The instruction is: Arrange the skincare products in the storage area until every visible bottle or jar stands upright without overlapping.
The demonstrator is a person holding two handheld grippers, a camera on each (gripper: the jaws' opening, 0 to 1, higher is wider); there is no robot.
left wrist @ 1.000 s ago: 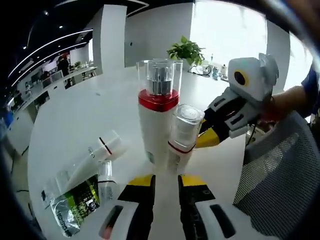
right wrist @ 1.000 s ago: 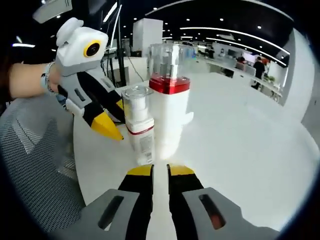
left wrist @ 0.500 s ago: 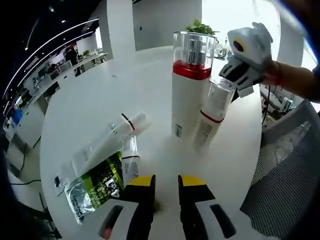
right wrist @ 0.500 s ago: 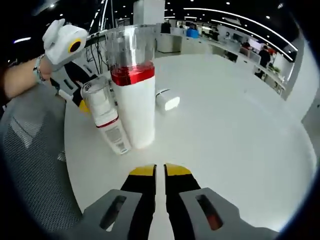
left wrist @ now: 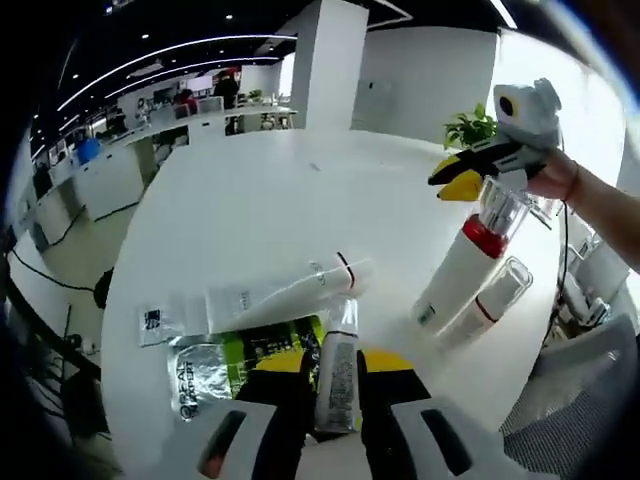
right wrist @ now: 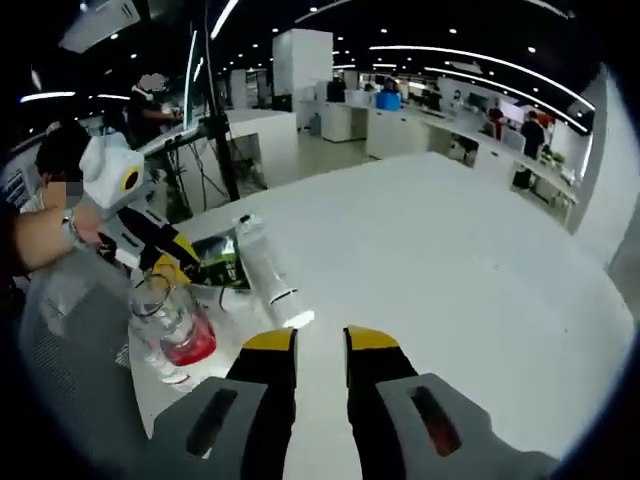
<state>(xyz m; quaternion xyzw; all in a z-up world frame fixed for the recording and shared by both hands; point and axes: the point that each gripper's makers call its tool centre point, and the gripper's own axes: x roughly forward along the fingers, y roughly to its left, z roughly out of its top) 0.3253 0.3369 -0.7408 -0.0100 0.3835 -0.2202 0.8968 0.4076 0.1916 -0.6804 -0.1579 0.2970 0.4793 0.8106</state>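
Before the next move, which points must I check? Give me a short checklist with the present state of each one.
1. Tall red-collared bottle upright: ok.
2. Small clear-capped bottle upright beside it: ok; whether the two touch, cannot tell.
3. White tube upright: not ok, it lies flat on the table.
4. Slim tube upright: not ok, it lies flat, its lower end between the left tongs' jaws; gripped or not, cannot tell.
5. Green sachet free of overlap: not ok, it lies partly under the tubes.
6. Right tongs free for work: ok, jaws slightly apart, holding nothing.
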